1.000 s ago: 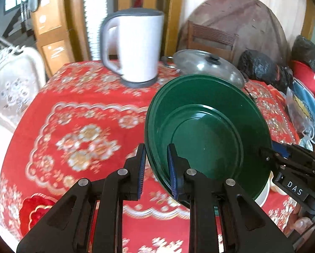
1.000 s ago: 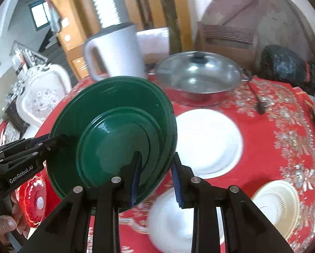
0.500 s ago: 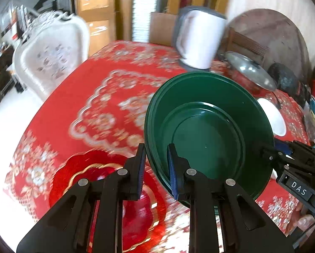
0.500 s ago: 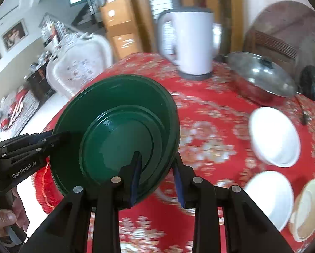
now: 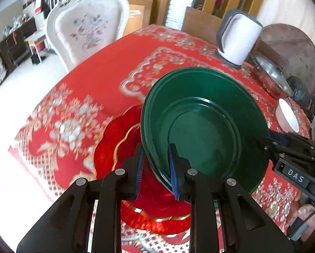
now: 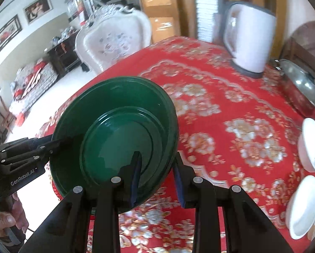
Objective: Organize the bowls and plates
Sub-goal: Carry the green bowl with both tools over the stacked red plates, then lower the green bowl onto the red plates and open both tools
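Both grippers hold stacked dark green plates [image 5: 205, 126] above the red tablecloth. My left gripper [image 5: 156, 168] is shut on the stack's near-left rim; my right gripper [image 5: 283, 147] grips the opposite rim. In the right wrist view the green plates [image 6: 115, 135] fill the left half, my right gripper [image 6: 157, 177] is shut on their rim, and my left gripper [image 6: 50, 145] clamps the far side. A red plate with a gold edge [image 5: 119, 145] lies on the table under the stack's left part.
A white kettle [image 6: 250, 40] and a lidded steel pan [image 6: 304, 86] stand at the back. Two white bowls [image 6: 311, 145] sit at the right edge of the table. A white chair [image 5: 87, 27] stands behind the table's left edge [image 5: 12, 147].
Both grippers have carried the green plates leftward across the table. The red plate has come into view under the stack, and the kettle and bowls have shifted to the right.
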Motion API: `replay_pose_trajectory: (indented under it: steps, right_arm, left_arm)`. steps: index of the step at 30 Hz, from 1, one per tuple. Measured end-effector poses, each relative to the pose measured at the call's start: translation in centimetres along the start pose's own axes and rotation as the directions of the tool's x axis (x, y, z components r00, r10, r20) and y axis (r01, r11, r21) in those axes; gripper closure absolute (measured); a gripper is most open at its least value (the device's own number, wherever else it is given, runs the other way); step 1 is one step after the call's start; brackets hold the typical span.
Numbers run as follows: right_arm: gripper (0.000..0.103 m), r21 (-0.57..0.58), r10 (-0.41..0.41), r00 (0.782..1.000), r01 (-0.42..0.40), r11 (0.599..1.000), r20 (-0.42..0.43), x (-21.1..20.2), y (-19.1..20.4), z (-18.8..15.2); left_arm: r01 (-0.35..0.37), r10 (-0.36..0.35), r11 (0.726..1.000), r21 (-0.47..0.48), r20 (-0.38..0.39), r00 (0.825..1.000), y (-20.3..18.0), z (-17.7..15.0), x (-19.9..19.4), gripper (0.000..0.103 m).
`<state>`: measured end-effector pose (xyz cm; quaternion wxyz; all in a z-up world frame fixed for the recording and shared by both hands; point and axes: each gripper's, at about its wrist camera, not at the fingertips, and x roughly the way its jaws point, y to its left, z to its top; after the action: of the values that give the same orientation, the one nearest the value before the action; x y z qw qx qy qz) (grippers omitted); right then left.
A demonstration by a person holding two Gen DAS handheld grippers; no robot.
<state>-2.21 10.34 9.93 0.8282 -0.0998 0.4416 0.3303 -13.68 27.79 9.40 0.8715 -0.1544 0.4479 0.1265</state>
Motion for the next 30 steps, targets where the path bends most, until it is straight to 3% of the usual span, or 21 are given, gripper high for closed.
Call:
replay_pose_trajectory:
  steps: [18, 20, 22, 24, 26, 30]
  right_arm:
    - [0.072, -0.095, 0.026, 0.995, -0.035, 0.995, -0.098, 3.2, 4.8, -1.8]
    - [0.070, -0.078, 0.037, 0.994, -0.045, 0.996, -0.104, 3.5, 4.6, -1.9]
    - [0.060, -0.040, 0.081, 0.990, -0.086, 0.995, -0.113, 3.6, 4.2, -2.0]
    - [0.053, -0.025, 0.098, 0.989, -0.101, 0.995, -0.111, 3.5, 4.1, -2.1]
    - [0.053, -0.028, 0.097, 0.989, -0.101, 0.994, -0.112, 3.3, 4.2, -2.2]
    - [0.052, -0.021, 0.105, 0.990, -0.107, 0.994, -0.099, 2.7, 3.8, -2.4]
  left_arm:
    - [-0.008, 0.004, 0.997, -0.077, -0.040, 0.999, 3.9, -3.3, 0.5, 0.081]
    - [0.018, -0.023, 0.994, -0.103, -0.047, 0.999, 4.2, -3.2, 0.7, 0.075]
    - [0.026, -0.031, 0.994, -0.109, -0.046, 0.998, 4.2, -3.1, 0.8, 0.046]
    - [0.008, -0.011, 0.995, -0.095, -0.027, 1.000, 3.8, -3.0, 0.5, 0.038]
    - [-0.034, 0.034, 0.996, -0.087, 0.000, 0.999, 3.7, -2.9, 0.0, 0.035]
    - [-0.050, 0.055, 0.992, -0.113, 0.041, 0.998, 4.2, -2.5, -1.1, 0.035]
